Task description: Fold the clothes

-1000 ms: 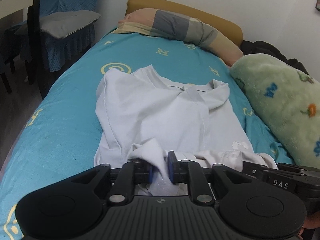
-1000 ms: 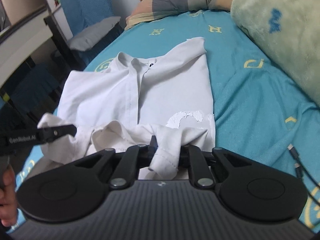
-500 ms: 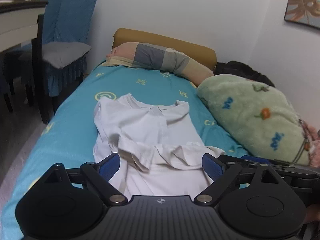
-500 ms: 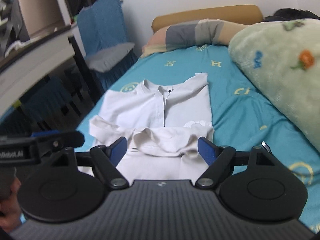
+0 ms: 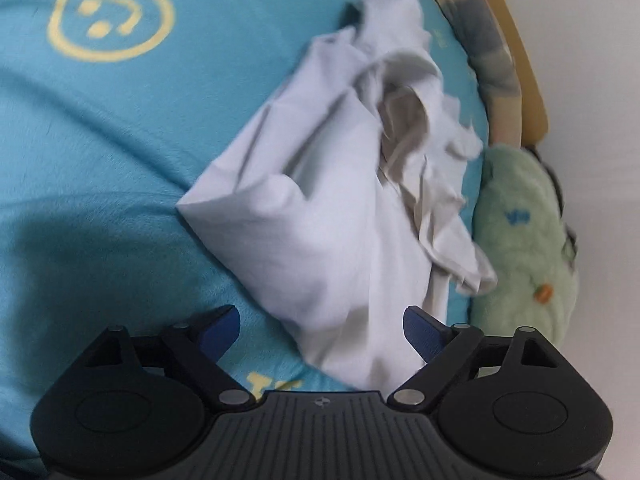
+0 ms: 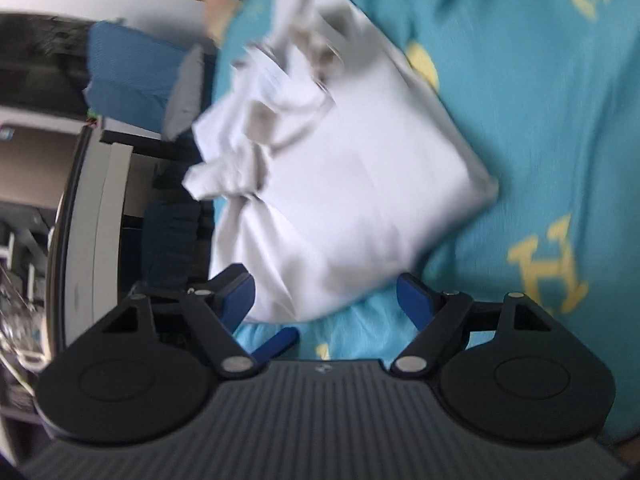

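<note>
Bedsheet [image 5: 100, 152] in turquoise with yellow symbols fills the left of the left wrist view. On it lies the white shirt [image 5: 332, 208], partly folded, with a smooth lower panel and a rumpled bunch of sleeves and collar toward the pillow [image 5: 488, 48] at the headboard. Right of the shirt sits a green plush blanket [image 5: 524, 240]. The left gripper [image 5: 322, 330] has its fingers spread wide apart; the near edge of the shirt lies between and just ahead of the blue pads [image 5: 222, 326], and neither pad grips the cloth.

In the blurred right wrist view, a blue-covered chair [image 6: 132, 76] and a pale desk [image 6: 92, 200] stand at the left, beside the bed. The shirt [image 6: 344, 184] lies across the middle on the bedsheet [image 6: 560, 120], its crumpled part to the left. The right gripper [image 6: 326, 300] also has its fingers wide apart, the shirt's near edge lying between them, close to the left pad [image 6: 238, 298] and apart from the right one.
</note>
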Motion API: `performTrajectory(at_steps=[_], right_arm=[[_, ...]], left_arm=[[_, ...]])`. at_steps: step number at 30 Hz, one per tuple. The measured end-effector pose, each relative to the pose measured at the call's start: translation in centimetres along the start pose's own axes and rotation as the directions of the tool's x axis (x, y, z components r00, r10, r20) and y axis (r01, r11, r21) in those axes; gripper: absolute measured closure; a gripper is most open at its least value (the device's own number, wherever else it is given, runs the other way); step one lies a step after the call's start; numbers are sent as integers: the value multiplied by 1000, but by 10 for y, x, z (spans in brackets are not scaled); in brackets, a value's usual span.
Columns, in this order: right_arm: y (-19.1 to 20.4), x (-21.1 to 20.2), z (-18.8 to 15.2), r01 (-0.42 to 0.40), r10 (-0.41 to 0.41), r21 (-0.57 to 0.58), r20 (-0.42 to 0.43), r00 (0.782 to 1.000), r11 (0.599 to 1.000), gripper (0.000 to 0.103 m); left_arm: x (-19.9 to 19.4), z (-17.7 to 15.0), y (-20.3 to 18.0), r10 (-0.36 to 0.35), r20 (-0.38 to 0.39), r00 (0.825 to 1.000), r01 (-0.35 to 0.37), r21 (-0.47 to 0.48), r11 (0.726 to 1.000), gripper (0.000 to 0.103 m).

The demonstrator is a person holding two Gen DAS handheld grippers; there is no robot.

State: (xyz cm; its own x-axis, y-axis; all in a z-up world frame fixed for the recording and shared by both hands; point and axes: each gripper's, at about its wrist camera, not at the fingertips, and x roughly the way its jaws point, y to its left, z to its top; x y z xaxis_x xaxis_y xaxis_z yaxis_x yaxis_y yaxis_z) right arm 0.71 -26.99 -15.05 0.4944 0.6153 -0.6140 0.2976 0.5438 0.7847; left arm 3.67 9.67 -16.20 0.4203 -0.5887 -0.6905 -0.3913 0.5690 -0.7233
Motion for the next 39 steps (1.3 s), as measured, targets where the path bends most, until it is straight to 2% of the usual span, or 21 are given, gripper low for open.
performTrajectory(at_steps=[1, 3, 5, 6, 7, 8, 9, 10, 11, 13, 17, 22, 24, 28, 30, 33, 35, 39], right_arm=[[-3, 4, 0, 6, -6, 14, 0, 1000, 1000, 23], [-7, 8, 2, 6, -7, 40, 14, 1000, 999, 29], [-10, 4, 6, 6, -10, 65, 63, 998, 998, 38], [-12, 2, 9, 11, -18, 77, 87, 996, 997, 39], [-15, 0, 12, 17, -27, 92, 107, 994, 996, 45], [-17, -1, 15, 22, -36, 106, 127, 991, 994, 55], [-18, -1, 17, 34, -49, 111, 134, 990, 993, 60], [-18, -1, 18, 46, -62, 116, 142, 988, 992, 68], [-17, -1, 19, 54, -70, 112, 149, 986, 992, 74], [-9, -6, 20, 47, -63, 91, 178, 982, 995, 80], [8, -27, 22, 0, 3, -9, 265, 964, 1000, 89], [41, -65, 14, -44, 92, -132, 381, 920, 990, 91], [55, -85, 6, -31, 107, -187, 407, 907, 982, 92], [75, -138, -32, -24, 168, -303, 457, 873, 953, 92], [77, -162, -57, -15, 193, -347, 485, 853, 938, 92], [68, -190, -93, -16, 208, -357, 506, 837, 934, 92], [55, -205, -114, -29, 203, -329, 509, 836, 944, 92], [36, -218, -142, -7, 167, -293, 527, 834, 956, 92]], left_arm=[[-1, 3, 4, -24, 12, 1000, 25, -36, 999, 14], [-4, 7, 9, -30, 52, 998, 34, -74, 997, 27], [-6, 9, 13, -7, 76, 997, 15, -104, 994, 48], [-6, 10, 15, -8, 82, 997, 17, -117, 993, 54], [-7, 9, 16, -12, 86, 996, 22, -109, 994, 61], [-8, 8, 16, -17, 89, 996, 26, -102, 994, 66], [-9, 7, 16, -22, 94, 995, 31, -92, 995, 69], [-11, 6, 13, -30, 101, 994, 37, -74, 997, 78], [-13, 5, 10, -37, 108, 993, 43, -56, 997, 84], [-20, 4, 4, -66, 130, 989, 70, -25, 997, 88], [-41, -1, -11, -159, 181, 971, 152, 50, 987, 90], [-75, -17, -39, -268, 217, 939, 233, 175, 957, 91], [-91, -27, -45, -302, 232, 925, 256, 207, 944, 92], [-131, -78, -55, -327, 319, 890, 228, 310, 923, 92], [-147, -105, -49, -340, 329, 881, 236, 319, 918, 92], [-170, -145, -38, -346, 330, 878, 230, 342, 911, 92], [-181, -167, -27, -351, 324, 879, 238, 339, 910, 92], [-188, -185, -11, -346, 309, 886, 248, 315, 916, 92]])
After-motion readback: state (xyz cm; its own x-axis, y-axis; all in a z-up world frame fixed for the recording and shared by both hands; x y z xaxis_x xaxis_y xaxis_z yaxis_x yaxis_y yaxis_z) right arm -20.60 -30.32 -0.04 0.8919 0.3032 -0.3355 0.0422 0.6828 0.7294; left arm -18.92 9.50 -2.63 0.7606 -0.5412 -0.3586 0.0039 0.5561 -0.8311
